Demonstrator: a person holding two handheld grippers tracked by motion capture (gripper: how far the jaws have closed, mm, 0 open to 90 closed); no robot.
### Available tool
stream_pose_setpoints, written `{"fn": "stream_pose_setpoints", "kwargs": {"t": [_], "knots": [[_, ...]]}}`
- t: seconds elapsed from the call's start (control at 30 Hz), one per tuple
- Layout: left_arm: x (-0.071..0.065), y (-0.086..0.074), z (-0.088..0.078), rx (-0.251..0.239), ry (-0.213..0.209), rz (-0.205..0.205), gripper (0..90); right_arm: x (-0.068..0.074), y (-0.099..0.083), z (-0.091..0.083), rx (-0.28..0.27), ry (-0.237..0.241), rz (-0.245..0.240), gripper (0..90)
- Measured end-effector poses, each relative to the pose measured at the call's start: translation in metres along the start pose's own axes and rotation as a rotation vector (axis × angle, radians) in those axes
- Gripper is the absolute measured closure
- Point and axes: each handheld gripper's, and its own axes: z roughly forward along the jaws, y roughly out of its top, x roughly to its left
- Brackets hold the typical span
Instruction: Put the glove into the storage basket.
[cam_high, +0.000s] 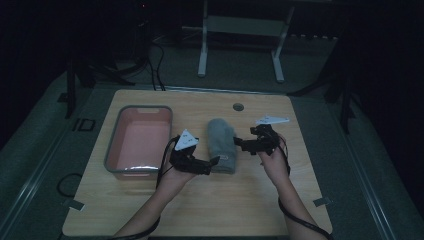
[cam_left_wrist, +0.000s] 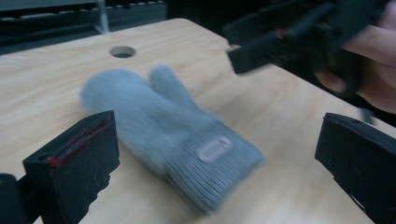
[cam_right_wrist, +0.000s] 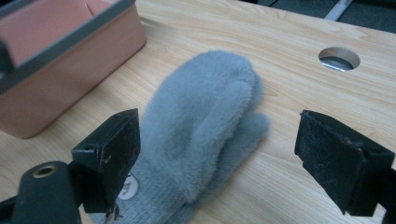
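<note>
A fuzzy grey mitten (cam_high: 222, 144) lies flat on the wooden table (cam_high: 200, 210), ribbed cuff toward me, with a small label near the cuff (cam_left_wrist: 214, 148). My left gripper (cam_high: 212, 163) is open beside the cuff's left edge; in the left gripper view the mitten (cam_left_wrist: 163, 126) lies between its spread jaws. My right gripper (cam_high: 240, 145) is open just right of the mitten; in the right gripper view the mitten (cam_right_wrist: 205, 121) stretches away between its jaws. Neither gripper holds anything.
A pink bin with a grey rim (cam_high: 115, 145) stands left of the mitten, also seen as the pink bin (cam_right_wrist: 65, 70). A round hole (cam_high: 238, 107) is in the table behind the mitten. A metal stand (cam_high: 240, 30) stands beyond the table's far edge.
</note>
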Motion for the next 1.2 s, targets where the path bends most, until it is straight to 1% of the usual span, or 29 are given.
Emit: {"fn": "stream_pose_setpoints", "kwargs": {"t": [0.03,0.1,0.17,0.2,0.23,0.27,0.33,0.37,0.4,0.43,0.47,0.5,0.53,0.57,0.6,0.67,0.7,0.73,0.77,0.83,0.87,0.9,0.93,0.97,1.0,1.03,1.07,1.13,1.2], "knots": [[0.002,0.003,0.006,0.007,0.021,-0.001,0.1,-0.001,-0.001,0.002,0.005,-0.006,-0.005,14.4],[0.007,0.007,0.013,0.011,0.022,-0.021,0.1,-0.003,-0.002,0.006,0.018,-0.009,-0.007,14.5],[0.010,0.009,0.022,0.023,0.061,-0.010,0.1,-0.004,-0.003,0.009,0.026,-0.006,-0.006,14.5],[0.013,0.010,0.026,0.027,0.068,-0.019,0.1,-0.005,-0.004,0.012,0.031,-0.001,-0.008,14.4],[0.016,0.010,0.032,0.038,0.078,-0.035,0.1,-0.006,-0.005,0.015,0.037,0.010,0.003,14.3],[0.018,0.011,0.035,0.043,0.091,-0.032,0.1,-0.008,-0.006,0.018,0.038,0.012,0.019,14.3],[0.021,0.011,0.041,0.054,0.125,-0.030,0.1,-0.009,-0.008,0.023,0.048,0.017,0.032,14.0],[0.024,0.011,0.045,0.063,0.120,-0.054,0.1,-0.010,-0.009,0.026,0.048,0.024,0.042,14.1],[0.026,0.011,0.048,0.075,0.127,-0.067,0.1,-0.011,-0.010,0.030,0.049,0.026,0.061,14.3],[0.028,0.011,0.052,0.089,0.133,-0.073,0.1,-0.012,-0.010,0.032,0.048,0.030,0.066,14.3],[0.030,0.011,0.056,0.111,0.153,-0.071,0.1,-0.013,-0.011,0.035,0.047,0.035,0.076,14.3],[0.031,0.011,0.059,0.127,0.170,-0.058,0.1,-0.014,-0.011,0.039,0.050,0.043,0.103,14.3],[0.032,0.009,0.063,0.152,0.177,-0.053,0.1,-0.015,-0.011,0.041,0.060,0.045,0.113,13.9],[0.034,0.008,0.066,0.169,0.178,-0.067,0.1,-0.014,-0.012,0.046,0.074,0.034,0.116,13.7],[0.037,0.007,0.069,0.186,0.169,-0.090,0.1,-0.014,-0.012,0.048,0.079,0.030,0.106,12.5],[0.039,0.005,0.072,0.185,0.177,-0.106,0.2,-0.013,-0.014,0.054,0.098,0.029,0.104,11.5],[0.042,0.003,0.074,0.184,0.160,-0.136,1.3,-0.013,-0.015,0.057,0.107,0.037,0.104,11.6],[0.043,0.002,0.076,0.189,0.159,-0.151,4.2,-0.013,-0.017,0.061,0.120,0.033,0.101,13.6],[0.045,0.000,0.079,0.197,0.161,-0.157,4.7,-0.014,-0.019,0.064,0.133,0.020,0.096,15.3],[0.046,-0.004,0.084,0.219,0.156,-0.166,6.1,-0.017,-0.024,0.070,0.169,0.022,0.130,19.4],[0.046,-0.006,0.088,0.242,0.156,-0.179,8.4,-0.019,-0.026,0.071,0.177,0.026,0.135,24.5],[0.047,-0.009,0.091,0.252,0.151,-0.186,8.9,-0.021,-0.028,0.072,0.191,0.032,0.149,29.3],[0.048,-0.011,0.093,0.265,0.155,-0.190,12.1,-0.024,-0.030,0.074,0.205,0.044,0.179,30.9],[0.049,-0.013,0.095,0.276,0.148,-0.215,15.4,-0.026,-0.032,0.074,0.209,0.061,0.190,34.0],[0.051,-0.015,0.098,0.286,0.125,-0.243,15.5,-0.027,-0.033,0.075,0.224,0.065,0.197,34.2],[0.052,-0.017,0.100,0.304,0.110,-0.256,16.2,-0.028,-0.033,0.076,0.234,0.071,0.211,35.4],[0.052,-0.017,0.101,0.313,0.100,-0.259,17.7,-0.029,-0.034,0.077,0.236,0.083,0.215,36.0],[0.054,-0.018,0.105,0.337,0.091,-0.264,20.2,-0.029,-0.034,0.079,0.253,0.086,0.215,35.9],[0.054,-0.019,0.109,0.355,0.065,-0.268,25.1,-0.028,-0.034,0.083,0.266,0.090,0.213,35.3]]}}
